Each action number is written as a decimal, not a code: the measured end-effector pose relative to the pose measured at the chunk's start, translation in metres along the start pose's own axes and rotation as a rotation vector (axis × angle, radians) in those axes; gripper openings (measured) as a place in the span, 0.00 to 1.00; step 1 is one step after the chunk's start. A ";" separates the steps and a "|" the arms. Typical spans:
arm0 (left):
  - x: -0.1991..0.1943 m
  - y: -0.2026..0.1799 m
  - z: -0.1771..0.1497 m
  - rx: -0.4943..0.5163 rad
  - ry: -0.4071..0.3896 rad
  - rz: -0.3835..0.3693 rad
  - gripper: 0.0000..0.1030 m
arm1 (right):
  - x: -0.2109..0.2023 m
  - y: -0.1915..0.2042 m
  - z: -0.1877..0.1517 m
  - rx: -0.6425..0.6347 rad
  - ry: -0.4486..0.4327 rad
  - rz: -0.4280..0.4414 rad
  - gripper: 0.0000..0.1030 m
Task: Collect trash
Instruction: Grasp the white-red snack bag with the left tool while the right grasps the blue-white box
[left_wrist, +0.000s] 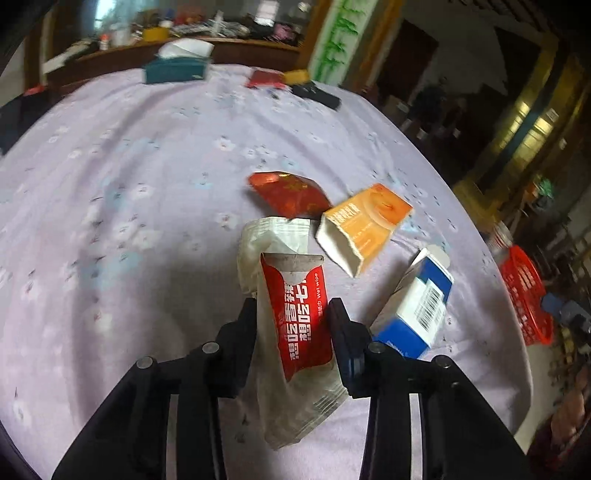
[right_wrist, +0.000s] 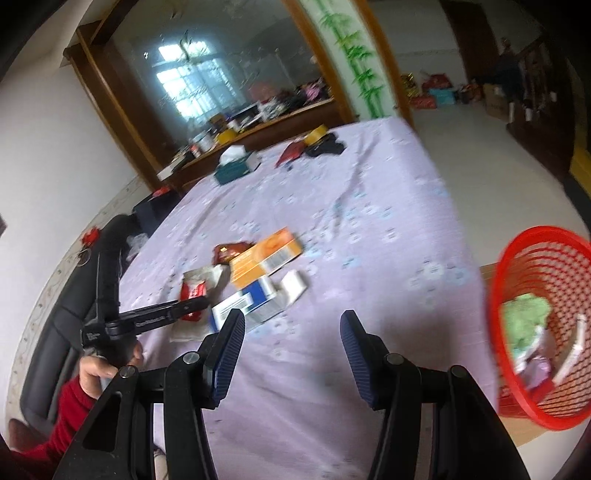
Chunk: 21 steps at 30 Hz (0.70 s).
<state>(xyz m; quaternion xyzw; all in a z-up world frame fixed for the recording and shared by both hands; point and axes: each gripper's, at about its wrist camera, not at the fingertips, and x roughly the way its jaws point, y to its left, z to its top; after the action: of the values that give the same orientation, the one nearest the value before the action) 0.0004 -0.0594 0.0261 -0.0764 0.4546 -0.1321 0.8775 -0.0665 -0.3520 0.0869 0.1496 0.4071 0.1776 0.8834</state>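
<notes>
A red and white wet wipe packet (left_wrist: 299, 317) lies lengthwise between the fingers of my left gripper (left_wrist: 291, 314), and both pads touch its crumpled sides. Beyond it on the lilac tablecloth (left_wrist: 147, 184) lie a red foil wrapper (left_wrist: 290, 194), an open orange box (left_wrist: 364, 225) and a blue and white box (left_wrist: 421, 302). The right wrist view shows the same pile: packet (right_wrist: 192, 290), orange box (right_wrist: 264, 256), blue box (right_wrist: 255, 299), with the left gripper (right_wrist: 188, 306) over the packet. My right gripper (right_wrist: 291, 325) stands open above bare cloth, nothing between its fingers.
A red mesh basket (right_wrist: 543, 325) with several scraps inside hangs past the table's right edge. A teal tissue box (right_wrist: 236, 166) and small dark items (right_wrist: 325, 147) sit at the far end. A hand in a red sleeve (right_wrist: 99, 369) and a black chair (right_wrist: 70, 314) are at left.
</notes>
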 end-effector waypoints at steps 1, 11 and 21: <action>-0.004 0.000 -0.002 -0.004 -0.017 0.008 0.35 | 0.006 0.003 0.000 0.011 0.017 0.016 0.57; -0.048 -0.009 -0.028 0.028 -0.183 0.107 0.36 | 0.087 0.021 0.011 0.183 0.193 0.081 0.59; -0.060 0.000 -0.040 0.015 -0.222 0.071 0.36 | 0.147 0.052 0.025 0.203 0.267 -0.144 0.61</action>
<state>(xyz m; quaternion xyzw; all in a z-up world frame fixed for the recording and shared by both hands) -0.0657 -0.0414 0.0500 -0.0679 0.3559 -0.0947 0.9272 0.0320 -0.2449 0.0260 0.1836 0.5465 0.0901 0.8121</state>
